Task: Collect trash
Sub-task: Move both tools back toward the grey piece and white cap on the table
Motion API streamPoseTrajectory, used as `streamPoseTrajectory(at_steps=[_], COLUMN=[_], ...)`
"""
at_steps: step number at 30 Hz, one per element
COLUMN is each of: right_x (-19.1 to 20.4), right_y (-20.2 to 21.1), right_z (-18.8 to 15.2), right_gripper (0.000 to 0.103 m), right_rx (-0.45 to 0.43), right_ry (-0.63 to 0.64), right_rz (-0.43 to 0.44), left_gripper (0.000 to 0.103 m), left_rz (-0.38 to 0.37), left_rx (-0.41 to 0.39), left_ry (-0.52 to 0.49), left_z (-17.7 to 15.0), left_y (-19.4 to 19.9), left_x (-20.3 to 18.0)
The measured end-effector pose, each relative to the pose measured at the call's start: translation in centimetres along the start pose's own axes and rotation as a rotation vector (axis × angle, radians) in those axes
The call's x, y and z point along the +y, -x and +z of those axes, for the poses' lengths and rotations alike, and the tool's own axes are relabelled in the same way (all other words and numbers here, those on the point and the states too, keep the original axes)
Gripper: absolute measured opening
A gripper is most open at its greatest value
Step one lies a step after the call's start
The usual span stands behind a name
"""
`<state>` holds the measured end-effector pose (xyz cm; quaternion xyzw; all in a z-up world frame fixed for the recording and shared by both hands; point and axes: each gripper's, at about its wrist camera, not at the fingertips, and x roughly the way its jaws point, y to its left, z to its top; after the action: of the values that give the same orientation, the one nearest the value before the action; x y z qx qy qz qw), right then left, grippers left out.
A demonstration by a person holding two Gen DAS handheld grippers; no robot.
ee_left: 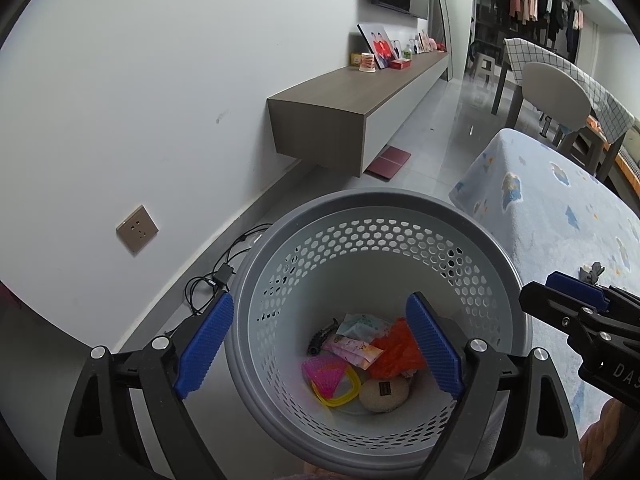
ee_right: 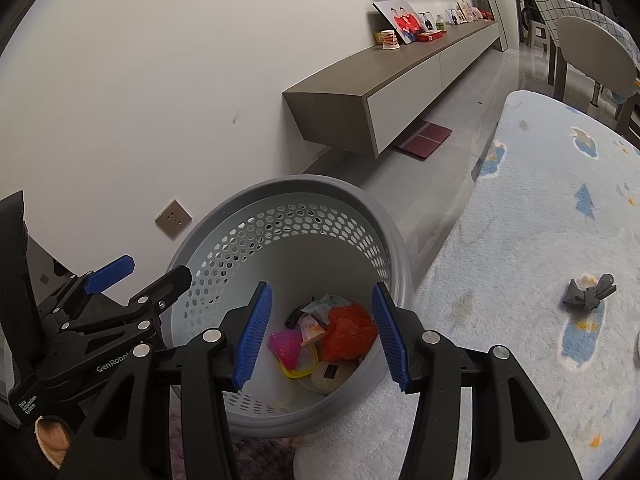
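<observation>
There is one basket (ee_left: 496, 264) with about six pieces of trash (ee_left: 396, 350) inside, one grey rag (ee_right: 588, 293) on one carpet (ee_right: 520, 240), and two grippers (ee_left: 320, 344) (ee_right: 322, 336).

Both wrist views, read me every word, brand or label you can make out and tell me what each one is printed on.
"GenRobot", cut off at the end: on the left gripper body, right wrist view.
"Data Acquisition System", tiny and only roughly legible: same gripper, lower on the body.
"DAS", cut off by the frame edge: on the right gripper body, left wrist view.
Dark label on the beige pouch in the basket: too small to read.
Boxes and paper cup on the shelf: blurred, unreadable.
</observation>
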<state>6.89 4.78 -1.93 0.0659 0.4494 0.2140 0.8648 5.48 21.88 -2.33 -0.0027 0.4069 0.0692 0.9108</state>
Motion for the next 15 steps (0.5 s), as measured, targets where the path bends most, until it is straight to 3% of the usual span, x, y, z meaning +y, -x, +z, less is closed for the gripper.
streamPoseTrajectory(at_steps=[5, 15], right_x=[-0.3, -2.7], right_y=[0.7, 3.1], right_z=[-0.2, -0.9], right_gripper=[0.053, 0.056], right_rx=[-0.016, -0.053], right_ry=[-0.004, -0.043], right_rz=[-0.015, -0.065], left_gripper=[0.093, 0.095], left_rz=[-0.011, -0.038], left_rx=[-0.013, -0.043], left_ry=[-0.006, -0.020], left_z=[0.0, 0.2], left_y=[0.4, 1.3], left_x=[-0.5, -2.2])
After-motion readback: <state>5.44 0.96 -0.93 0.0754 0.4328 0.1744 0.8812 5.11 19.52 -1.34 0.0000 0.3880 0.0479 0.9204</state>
